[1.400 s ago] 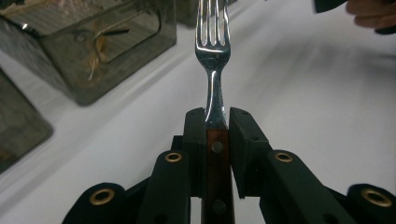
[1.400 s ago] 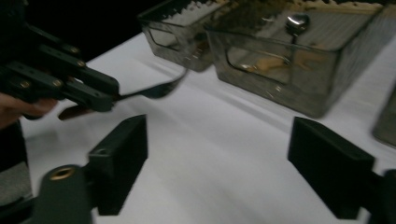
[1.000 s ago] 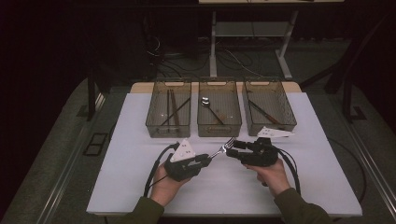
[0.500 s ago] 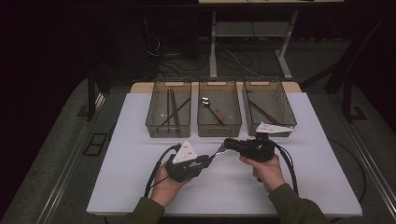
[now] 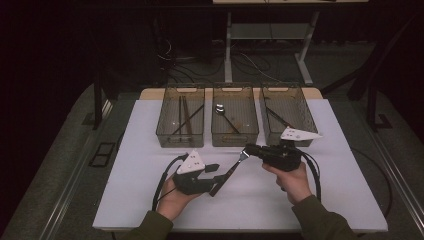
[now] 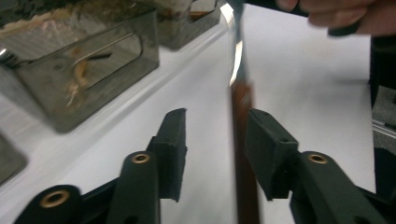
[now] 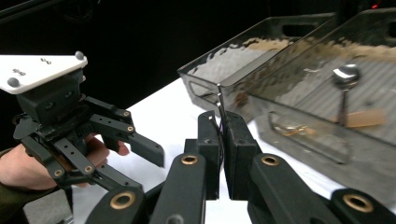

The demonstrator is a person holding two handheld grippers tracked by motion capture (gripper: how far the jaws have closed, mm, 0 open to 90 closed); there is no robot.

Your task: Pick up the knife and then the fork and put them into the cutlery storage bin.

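Observation:
A fork [image 5: 232, 167] with a brown handle spans the gap between my two grippers above the white table [image 5: 150, 150]. My right gripper [image 5: 248, 150] is shut on its metal head; thin tines [image 7: 218, 95] stick up from between the closed pads of the right gripper [image 7: 220, 126]. My left gripper [image 5: 217, 177] has just been opening. In the left gripper view the brown handle [image 6: 242, 140] stands between the parted jaws of the left gripper [image 6: 215, 135], close beside the right-hand pad, with a clear gap to the other pad.
Three clear bins stand in a row at the table's far side: the left bin [image 5: 165, 137] with dark sticks, the middle bin [image 5: 235, 142] with a spoon [image 5: 219, 108], and the right bin [image 5: 306, 112] with a dark utensil. Cables trail from both grippers.
The right gripper moved in from the right and closed on the fork's head. The left gripper's jaws have spread apart around the handle. Both hands have otherwise stayed in place.

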